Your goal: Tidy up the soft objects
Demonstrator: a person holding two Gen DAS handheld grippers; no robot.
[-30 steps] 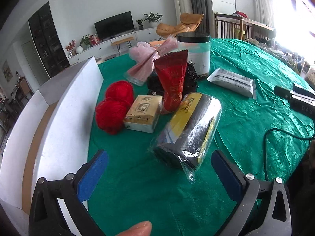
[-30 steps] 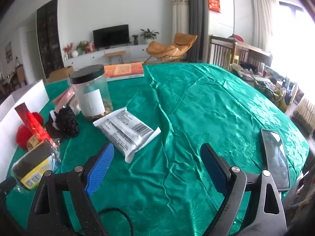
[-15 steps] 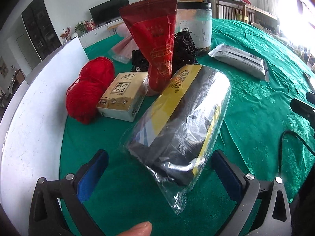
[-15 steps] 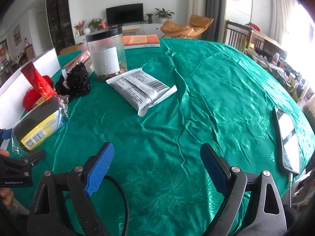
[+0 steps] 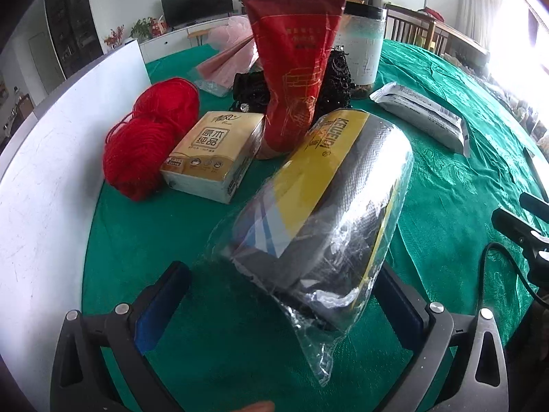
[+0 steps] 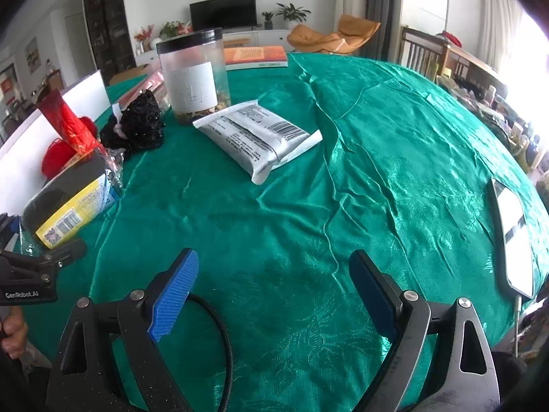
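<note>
A grey and yellow plastic-wrapped pack [image 5: 326, 213] lies on the green tablecloth, its near end between the wide-apart fingers of my left gripper [image 5: 284, 305], which is open. The same pack [image 6: 68, 202] shows at the far left of the right wrist view. Behind it are a tan tissue pack [image 5: 212, 154], red yarn balls [image 5: 151, 137], a red snack bag [image 5: 295, 65] standing upright, a black beaded item [image 5: 336, 79] and a pink wrapped item [image 5: 226, 55]. A white flat packet [image 6: 257, 134] lies mid-table. My right gripper [image 6: 274, 295] hangs open over bare cloth.
A white board wall [image 5: 44, 171] runs along the left. A clear jar with black lid [image 6: 192, 72] stands behind the white packet, an orange book [image 6: 255, 56] beyond it. A phone [image 6: 513, 237] lies at the right edge. A black cable [image 6: 219, 343] trails near my right gripper.
My left gripper has moved forward and down until the grey and yellow pack's end sits between its fingers. My right gripper shifted slightly closer to the table; both stayed open.
</note>
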